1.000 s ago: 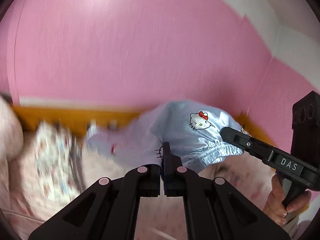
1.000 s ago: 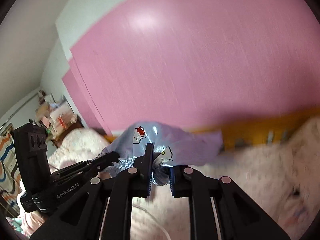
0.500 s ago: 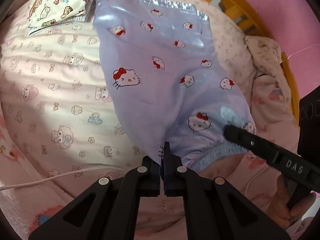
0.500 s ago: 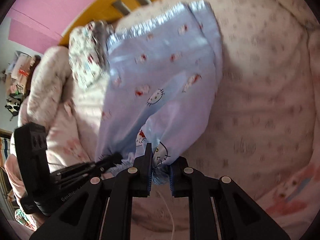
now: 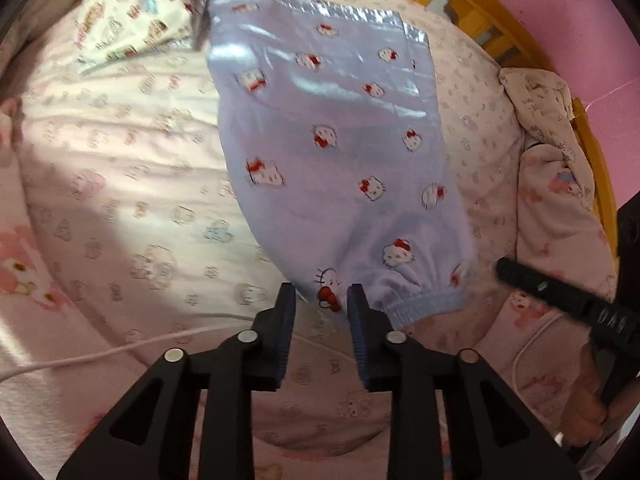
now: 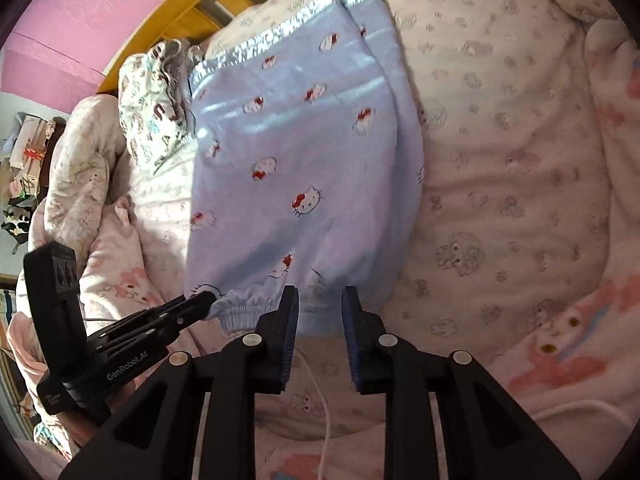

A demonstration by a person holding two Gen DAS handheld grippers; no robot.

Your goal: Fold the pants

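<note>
Pink printed bedding (image 5: 120,184), wooden rail (image 5: 472,20)

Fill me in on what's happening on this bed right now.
A person with a gripper in each hand is folding light blue cat-print pants on a pink bedspread. The pants lie flat. The left gripper and right gripper sit at the near gathered edge, their jaws opening and letting go of the fabric. A patterned cloth lies beside the far end.

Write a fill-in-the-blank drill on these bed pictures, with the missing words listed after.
1. The pants are printed with cartoon ____.
2. They lie flat on the ____.
3. The wall behind the bed frame is ____.
4. A white ____ runs under the left tool.

Missing: cats; bed; pink; cable
</note>
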